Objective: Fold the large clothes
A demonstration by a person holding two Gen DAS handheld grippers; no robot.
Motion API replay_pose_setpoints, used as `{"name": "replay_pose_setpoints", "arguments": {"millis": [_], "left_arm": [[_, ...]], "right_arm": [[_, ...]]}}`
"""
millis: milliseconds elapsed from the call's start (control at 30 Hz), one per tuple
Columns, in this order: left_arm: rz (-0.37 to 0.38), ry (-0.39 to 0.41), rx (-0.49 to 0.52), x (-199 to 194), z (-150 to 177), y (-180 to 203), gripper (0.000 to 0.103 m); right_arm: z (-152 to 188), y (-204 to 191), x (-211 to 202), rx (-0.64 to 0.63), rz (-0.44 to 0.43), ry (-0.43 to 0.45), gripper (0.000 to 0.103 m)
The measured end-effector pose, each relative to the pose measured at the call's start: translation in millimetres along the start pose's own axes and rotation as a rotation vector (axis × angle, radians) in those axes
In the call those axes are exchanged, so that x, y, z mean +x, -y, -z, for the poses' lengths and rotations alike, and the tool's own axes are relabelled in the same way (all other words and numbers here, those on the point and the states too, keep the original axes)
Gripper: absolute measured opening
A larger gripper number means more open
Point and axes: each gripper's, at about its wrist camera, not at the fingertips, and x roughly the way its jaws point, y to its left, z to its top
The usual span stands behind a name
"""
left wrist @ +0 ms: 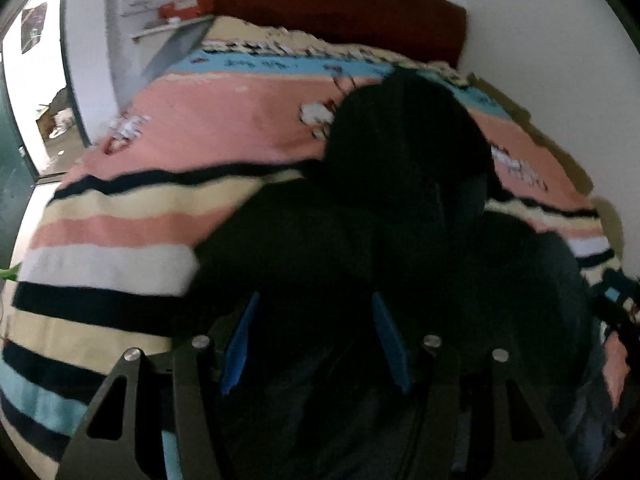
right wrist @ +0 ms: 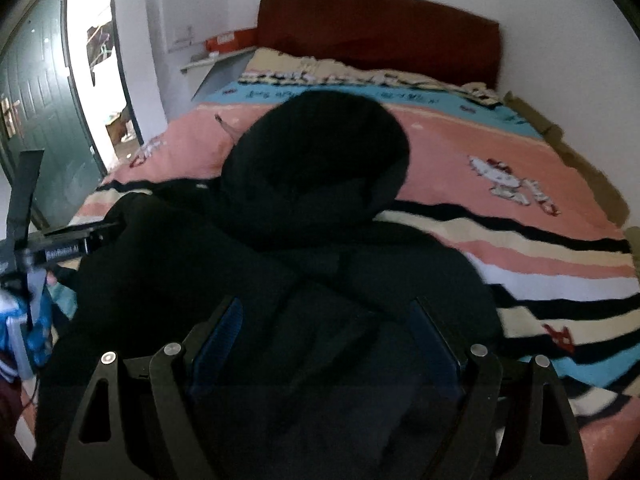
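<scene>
Black hooded clothing (right wrist: 312, 184) was spread on a bed, its hood toward the headboard and its body reaching down to the near edge, beneath both grippers. The bed was covered by a blanket (left wrist: 224, 120) banded in pink, cream, white, black and light blue, with small cartoon figures printed on the pink field. A dark red headboard (right wrist: 380, 28) was set against a white wall (right wrist: 560, 40). To the left of the bed, a small shelf carrying an orange box (right wrist: 230, 42) was seen, and beyond it a dark green door (right wrist: 44, 120) stood beside a bright doorway. The left gripper (left wrist: 316, 300) was held with its blue-padded fingers apart above the dark cloth, nothing pinched. The right gripper (right wrist: 326, 304) was likewise spread wide, gripping nothing.
</scene>
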Motion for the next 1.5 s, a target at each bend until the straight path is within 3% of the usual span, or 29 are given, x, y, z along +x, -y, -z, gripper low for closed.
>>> {"name": "replay_pose_setpoints", "arguments": {"millis": [167,400,567,667,833,933,1033,1133,1267,1400,1500], "left_arm": [[0.001,-0.011,0.055,27,18,14,0.057],[-0.041,-0.011,0.064,47,24,23,0.058],[-0.06,-0.037,0.056,30,24,22,0.058],[-0.053,-0.002,0.052,5,30,25,0.058],[-0.102,-0.065,0.095,1,42,34,0.058],[-0.057,-0.03,0.075,-19,36,40,0.057],[0.0,-0.002,0.091,-29,31,53,0.057],[0.009,-0.045,0.101,-11,40,62,0.058],[0.047,-0.062,0.034,7,53,52,0.059],[0.039,-0.105,0.059,-2,45,56,0.059],[0.063,-0.074,0.077,-23,32,52,0.059]], "right_arm": [[19,12,54,0.015,0.006,-0.067,0.084],[34,16,74,0.017,-0.013,-0.036,0.085],[33,19,69,-0.023,-0.001,-0.066,0.085],[45,26,60,-0.059,0.033,-0.09,0.085],[59,33,46,-0.065,0.048,-0.136,0.085],[54,31,34,-0.078,0.071,-0.155,0.085],[47,31,17,-0.056,0.054,-0.115,0.085],[48,26,15,-0.072,0.05,-0.107,0.085],[65,29,35,-0.079,0.058,-0.158,0.085],[64,33,40,-0.058,0.057,-0.184,0.085],[55,33,28,-0.069,0.032,-0.177,0.085]]}}
